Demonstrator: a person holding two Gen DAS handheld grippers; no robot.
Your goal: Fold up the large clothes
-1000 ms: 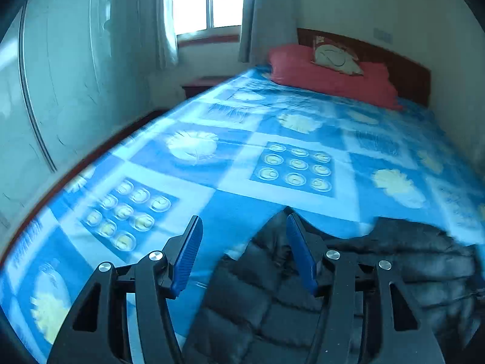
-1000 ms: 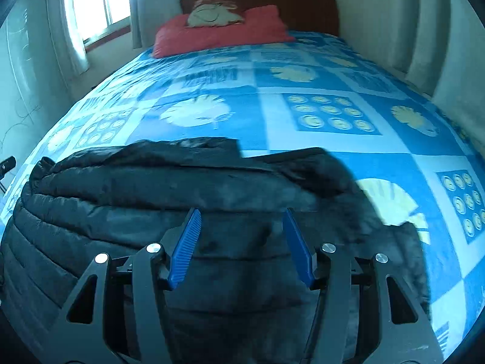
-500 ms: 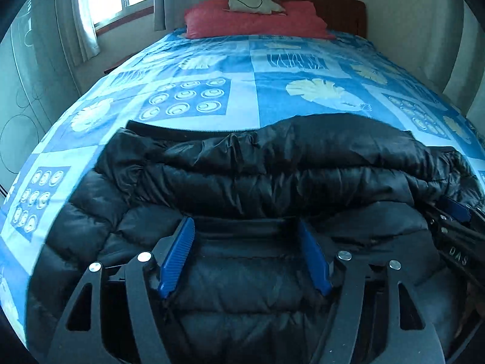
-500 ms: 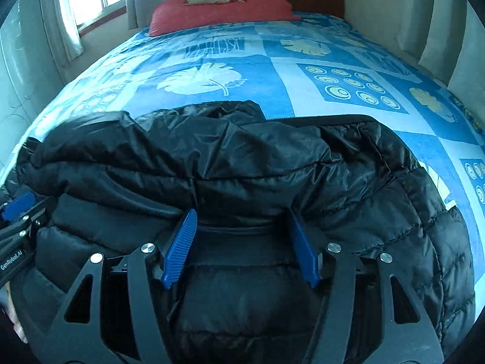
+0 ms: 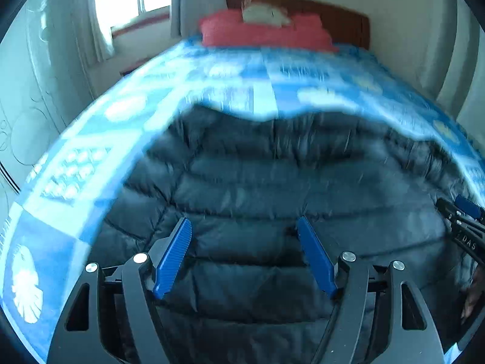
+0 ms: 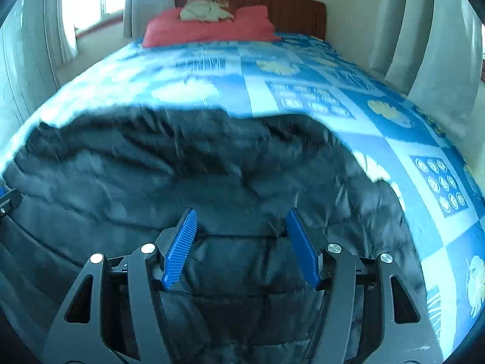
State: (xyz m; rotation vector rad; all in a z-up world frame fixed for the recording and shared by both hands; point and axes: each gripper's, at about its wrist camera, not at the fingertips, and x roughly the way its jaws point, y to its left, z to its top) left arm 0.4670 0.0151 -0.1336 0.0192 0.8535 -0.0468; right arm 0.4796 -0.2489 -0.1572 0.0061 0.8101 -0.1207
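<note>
A black quilted puffer jacket lies in a folded heap on the blue patterned bed, and it also shows in the right wrist view. My left gripper is open, its blue pads apart over the jacket's near edge with nothing between them. My right gripper is open too, over the jacket's near edge on its right half. The right gripper's tip shows at the right edge of the left wrist view. Both views are blurred by motion.
The bed cover stretches away to red pillows and a wooden headboard. A window with curtains and a pale wardrobe stand at the left; curtains hang at the right.
The left wrist view swung from the bed's left side onto the jacket. Both grippers have stayed open and have drawn back and up a little. The jacket looks flatter now.
</note>
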